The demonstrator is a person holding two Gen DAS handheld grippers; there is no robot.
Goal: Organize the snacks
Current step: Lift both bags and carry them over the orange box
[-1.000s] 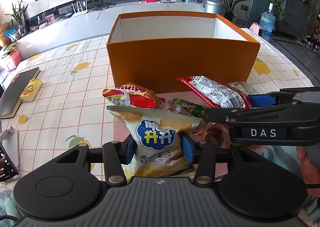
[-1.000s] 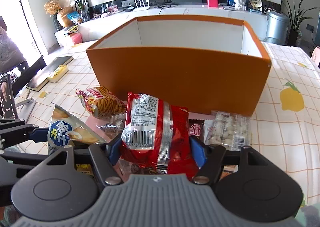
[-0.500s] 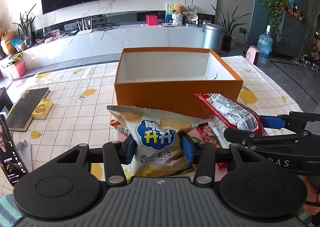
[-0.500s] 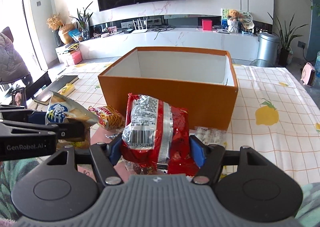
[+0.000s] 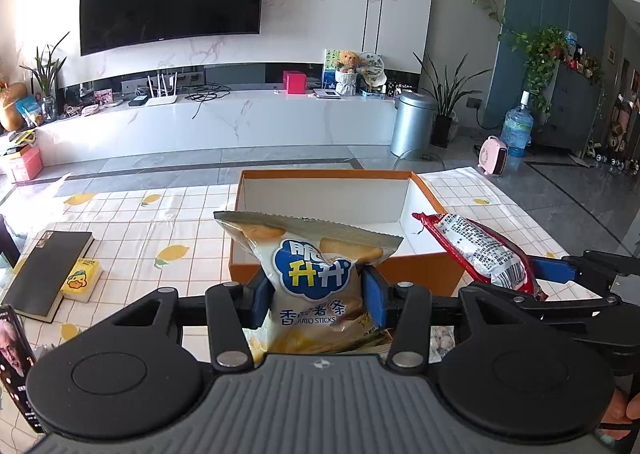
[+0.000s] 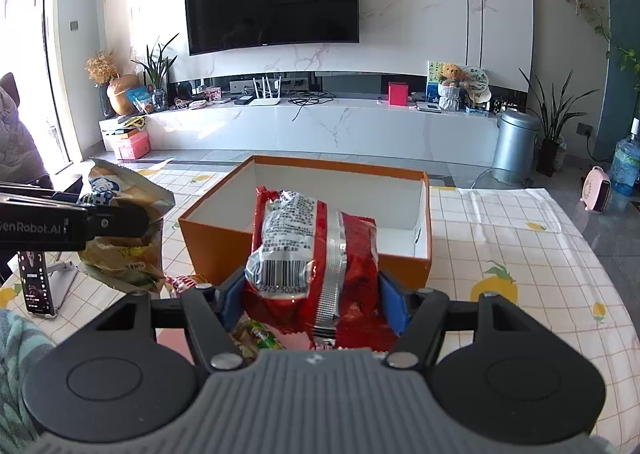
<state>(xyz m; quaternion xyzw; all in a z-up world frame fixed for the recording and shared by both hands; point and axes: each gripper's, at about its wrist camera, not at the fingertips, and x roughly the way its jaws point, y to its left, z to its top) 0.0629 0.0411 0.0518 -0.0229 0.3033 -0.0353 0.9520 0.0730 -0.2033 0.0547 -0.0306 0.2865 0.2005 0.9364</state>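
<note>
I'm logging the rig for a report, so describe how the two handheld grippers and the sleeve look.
Both match: the left gripper and right gripper have a ribbed grey body, two round black discs, black linkage arms with silver rivets and blue-padded fingers. White lettering reading "enRobot.AI" runs along the left one's side. A teal patterned sleeve shows.

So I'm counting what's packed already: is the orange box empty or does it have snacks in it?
Empty, as far as shows: the orange box has bare white walls and floor. The near part of the floor is hidden.
</note>
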